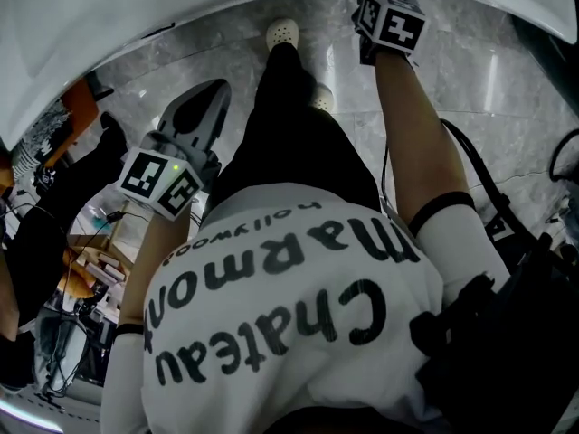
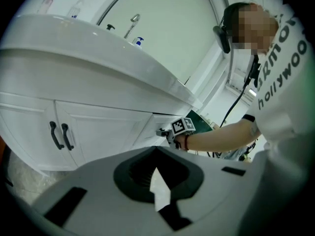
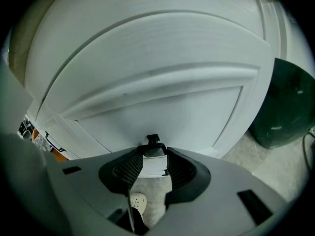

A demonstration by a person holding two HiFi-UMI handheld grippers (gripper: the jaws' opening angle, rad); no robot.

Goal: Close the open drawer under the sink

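Observation:
The white drawer front (image 3: 162,102) under the sink counter (image 2: 98,53) fills the right gripper view. My right gripper (image 3: 154,154) is open, and its tips straddle the small black handle (image 3: 152,140) on that front, with the pads apart from it. In the left gripper view the same right gripper (image 2: 165,132) is at the drawer front, its marker cube (image 2: 182,125) behind it. My left gripper (image 1: 217,93) hangs free at my left side, away from the cabinet, jaws together on nothing.
Two white cabinet doors with black handles (image 2: 61,134) stand left of the drawer. A dark green bin (image 3: 288,107) sits on the floor to its right. The person's white clogs (image 1: 282,33) are on the grey marble floor (image 1: 507,80). Cluttered gear lies at the left (image 1: 81,269).

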